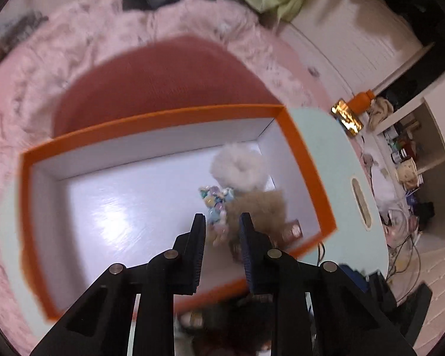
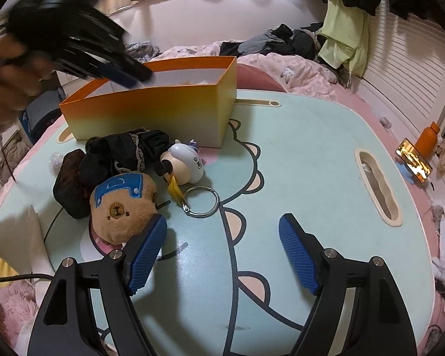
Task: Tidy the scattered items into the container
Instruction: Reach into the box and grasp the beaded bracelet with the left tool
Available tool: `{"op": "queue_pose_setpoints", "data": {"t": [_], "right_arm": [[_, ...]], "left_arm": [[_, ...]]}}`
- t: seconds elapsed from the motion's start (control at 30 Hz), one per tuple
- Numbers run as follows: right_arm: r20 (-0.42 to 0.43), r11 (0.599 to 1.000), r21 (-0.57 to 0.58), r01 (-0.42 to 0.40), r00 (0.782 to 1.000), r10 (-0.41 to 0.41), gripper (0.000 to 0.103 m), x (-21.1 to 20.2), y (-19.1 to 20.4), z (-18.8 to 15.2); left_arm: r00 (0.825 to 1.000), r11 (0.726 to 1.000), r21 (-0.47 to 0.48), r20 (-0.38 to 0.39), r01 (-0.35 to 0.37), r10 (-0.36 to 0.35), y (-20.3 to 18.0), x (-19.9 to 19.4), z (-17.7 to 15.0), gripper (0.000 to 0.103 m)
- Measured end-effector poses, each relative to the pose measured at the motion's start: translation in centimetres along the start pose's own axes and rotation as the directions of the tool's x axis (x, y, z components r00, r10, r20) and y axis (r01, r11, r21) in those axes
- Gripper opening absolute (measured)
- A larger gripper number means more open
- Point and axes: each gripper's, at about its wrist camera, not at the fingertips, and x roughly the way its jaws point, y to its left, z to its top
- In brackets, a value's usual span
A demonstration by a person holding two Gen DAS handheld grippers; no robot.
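An orange box [image 1: 299, 151] with a white inside stands on the mint table; it also shows in the right wrist view [image 2: 151, 112]. Inside lie a white fluffy item [image 1: 237, 166], a brown fluffy item [image 1: 261, 207] and a pastel bead trinket [image 1: 216, 207]. My left gripper [image 1: 222, 222] hovers over the box, jaws slightly apart, nothing between them. My right gripper [image 2: 222, 231] is open above the table. Left of it lie a brown bear plush [image 2: 121, 207], a white figure keychain [image 2: 187, 163] with a metal ring [image 2: 200, 201], black fabric [image 2: 124, 151] and a dark pouch [image 2: 71, 184].
The mint table [image 2: 311, 154] has a slot handle [image 2: 376, 187] at the right. An orange bottle [image 2: 427, 139] and a phone [image 2: 413, 163] stand beyond its right edge. Pink bedding [image 1: 74, 59] and clothes lie behind the box. A white paper object [image 2: 17, 237] sits at the left.
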Motion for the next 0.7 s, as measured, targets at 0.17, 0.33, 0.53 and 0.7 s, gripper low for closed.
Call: {"op": "queue_pose_setpoints", "data": {"t": [0.17, 0.33, 0.53, 0.7], "right_arm": [[0.003, 1.0, 0.002, -0.009, 1.0, 0.009, 0.078, 0.0, -0.1, 0.1], [0.001, 1.0, 0.002, -0.009, 1.0, 0.009, 0.079, 0.0, -0.1, 0.1], [0.002, 1.0, 0.001, -0.009, 1.0, 0.009, 0.079, 0.0, -0.1, 0.0], [0.001, 1.0, 0.001, -0.009, 1.0, 0.009, 0.079, 0.0, -0.1, 0.0]], "left_arm": [[0.997, 0.997, 0.023, -0.018, -0.073, 0.073, -0.7, 2.3, 0.9, 0.027], [0.994, 0.995, 0.015, -0.03, -0.101, 0.101, -0.6, 3.6, 1.6, 0.032], [0.985, 0.982, 0.067, 0.009, -0.174, 0.174, -0.7, 3.7, 1.4, 0.022], [0.99, 0.992, 0.006, 0.06, -0.128, 0.128, 1.2, 1.2, 1.3, 0.017]]}}
